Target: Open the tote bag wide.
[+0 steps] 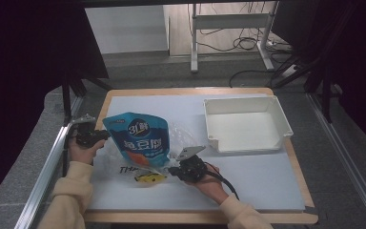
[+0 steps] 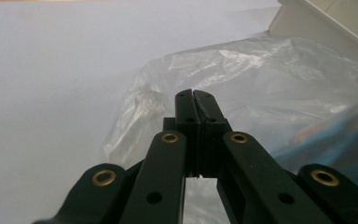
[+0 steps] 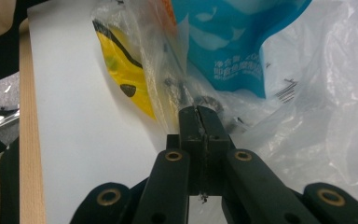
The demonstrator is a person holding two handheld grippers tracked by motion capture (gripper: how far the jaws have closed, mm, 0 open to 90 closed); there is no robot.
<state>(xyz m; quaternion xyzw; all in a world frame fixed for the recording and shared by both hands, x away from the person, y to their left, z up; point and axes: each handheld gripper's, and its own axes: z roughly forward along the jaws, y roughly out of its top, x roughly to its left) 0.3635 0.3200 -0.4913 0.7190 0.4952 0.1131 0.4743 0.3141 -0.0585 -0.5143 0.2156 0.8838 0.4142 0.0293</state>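
The left gripper [image 1: 89,136] is closed on the clear plastic bag [image 1: 181,133], in which one blue pouch [image 1: 140,138] is partly enclosed. The right gripper [image 1: 189,168] is clamped on the bag's other edge. One white tray [image 1: 281,121] sits unused, so bagging is judged unfinished.

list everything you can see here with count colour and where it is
mat: 1, pale grey, covering the tabletop
table: 1, wood, its edges around the mat
tray: 1, white, far right of the mat
plastic bag: 1, clear, mid-left of the mat, around the pouch
pouch: 1, blue, inside the bag
yellow packet: 1, yellow and black, near end of the bag
desk frame: 1, white, on the floor behind
sleeves: 2, cream, bottom
left claw: 1, black, shut on the bag
right claw: 1, black, shut on the bag
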